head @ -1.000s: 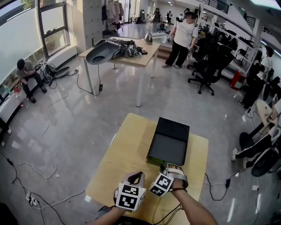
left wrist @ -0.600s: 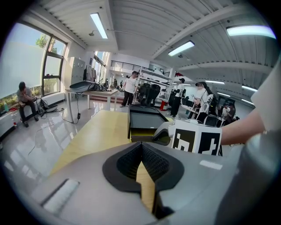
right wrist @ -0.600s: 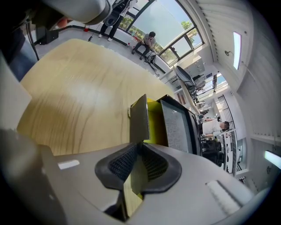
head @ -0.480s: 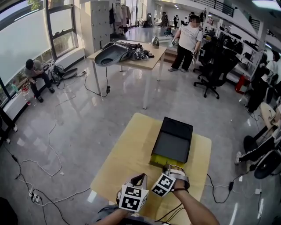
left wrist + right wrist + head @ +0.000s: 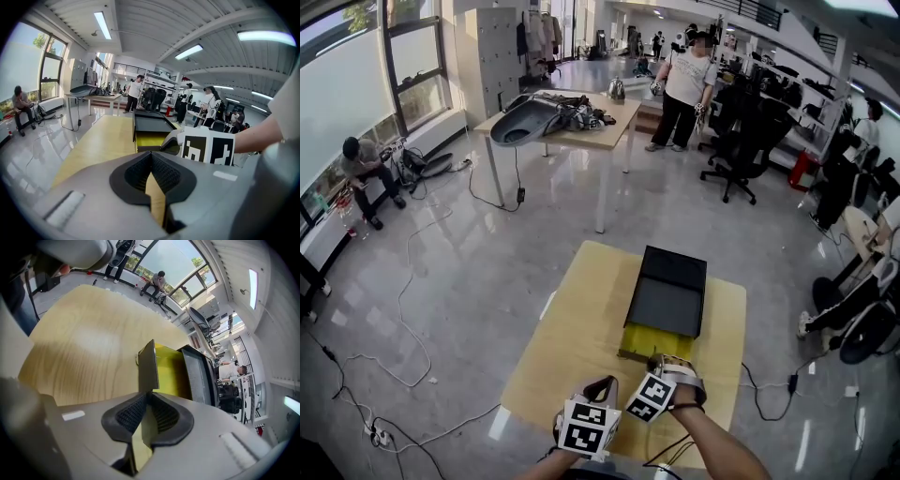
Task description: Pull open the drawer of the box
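Observation:
A black box (image 5: 670, 286) lies on the wooden table (image 5: 572, 328), with its yellow-lined drawer (image 5: 654, 339) drawn partway out toward me. My right gripper (image 5: 661, 361) is shut on the drawer's dark front panel (image 5: 147, 366), which stands pinched between the ribbed pads. In the left gripper view the drawer (image 5: 150, 140) shows ahead, with the right gripper's marker cube (image 5: 206, 149) beside it. My left gripper (image 5: 598, 389) hovers over the table's near end, left of the right one. Its jaws are shut with nothing between them (image 5: 152, 176).
Grey floor with loose cables (image 5: 403, 281) surrounds the table. A second table (image 5: 558, 112) loaded with gear stands farther back. A person (image 5: 680, 84) stands beyond it, another sits at the left by the window (image 5: 361, 169). Office chairs (image 5: 741, 141) stand at the right.
The drawer has slid further out of the box toward me, showing more yellow lining, with the right gripper still on its front. The left gripper has drawn back alongside it.

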Motion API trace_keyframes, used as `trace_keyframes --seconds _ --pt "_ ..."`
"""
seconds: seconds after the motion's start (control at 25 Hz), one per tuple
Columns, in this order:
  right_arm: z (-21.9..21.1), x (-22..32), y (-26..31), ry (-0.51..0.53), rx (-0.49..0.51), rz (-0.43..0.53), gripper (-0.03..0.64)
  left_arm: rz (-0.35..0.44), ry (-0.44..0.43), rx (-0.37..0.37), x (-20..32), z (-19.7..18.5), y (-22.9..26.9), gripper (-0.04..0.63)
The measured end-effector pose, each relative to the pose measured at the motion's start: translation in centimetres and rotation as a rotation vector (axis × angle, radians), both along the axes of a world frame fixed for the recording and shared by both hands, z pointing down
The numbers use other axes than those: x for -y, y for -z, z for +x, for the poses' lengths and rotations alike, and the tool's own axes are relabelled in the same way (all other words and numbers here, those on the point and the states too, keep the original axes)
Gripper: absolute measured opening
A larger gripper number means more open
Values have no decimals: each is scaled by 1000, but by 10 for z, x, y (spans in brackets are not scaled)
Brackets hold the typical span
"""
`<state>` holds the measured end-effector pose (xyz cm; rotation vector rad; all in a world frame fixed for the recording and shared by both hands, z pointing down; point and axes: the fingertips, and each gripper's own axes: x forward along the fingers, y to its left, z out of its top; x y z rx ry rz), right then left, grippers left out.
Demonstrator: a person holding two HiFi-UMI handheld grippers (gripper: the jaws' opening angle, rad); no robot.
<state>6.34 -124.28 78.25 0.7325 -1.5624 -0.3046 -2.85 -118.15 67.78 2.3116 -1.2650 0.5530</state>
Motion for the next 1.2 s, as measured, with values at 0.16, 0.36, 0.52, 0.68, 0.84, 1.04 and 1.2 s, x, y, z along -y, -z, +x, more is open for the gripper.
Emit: trace_keyframes --seconds 0.16,0.36,0.52,0.68,0.84,1.04,1.2 --pt "-25 -43 2 -11 3 5 46 -2 -20 -6 -37 -23 4 5" --pt "-46 -111 7 -20 3 0 46 -3 -44 -13 -100 -39 10 5" --pt "-62 -159 8 -31 0 0 46 -4 -52 -21 -145 -56 13 5" --pt "-79 -192 19 -39 -1 -4 46 -5 -57 -23 -175 -74 25 5" --pt "-83 -229 9 -48 6 -8 46 2 -68 -27 -209 -79 17 5" --pt "-129 -271 21 -54 4 -8 46 -1 -80 -31 -246 -124 30 5" --pt "-112 -301 23 -57 7 -14 46 1 -88 -28 -269 -106 34 5"
